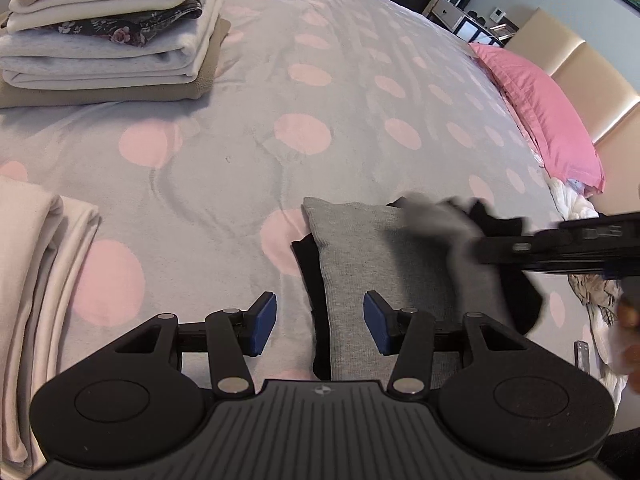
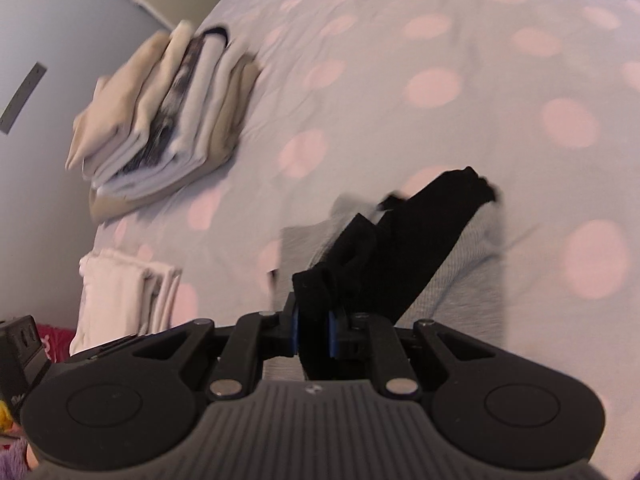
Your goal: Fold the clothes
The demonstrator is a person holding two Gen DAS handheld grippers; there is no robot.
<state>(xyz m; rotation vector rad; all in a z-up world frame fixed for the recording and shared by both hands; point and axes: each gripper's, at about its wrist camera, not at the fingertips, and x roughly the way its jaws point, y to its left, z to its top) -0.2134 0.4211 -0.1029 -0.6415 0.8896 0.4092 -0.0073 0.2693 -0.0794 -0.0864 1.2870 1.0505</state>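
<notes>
Tongs on the left [image 1: 320,326] are held pitched downward over the bed [image 1: 320,92], spread with nothing between the blue pads [image 1: 265,323]. Below them a grey folded garment [image 1: 372,268] is laid on the bed, its long axis running away from the camera, with black fabric [image 1: 310,280] showing along its edge. The right tongs [image 2: 313,334] are also angled down and are pinched on a black garment [image 2: 404,240], which is stretched from the pads up and to the right in the right wrist view, above the grey piece. A stack of folded clothes [image 1: 108,40] is seen well apart.
</notes>
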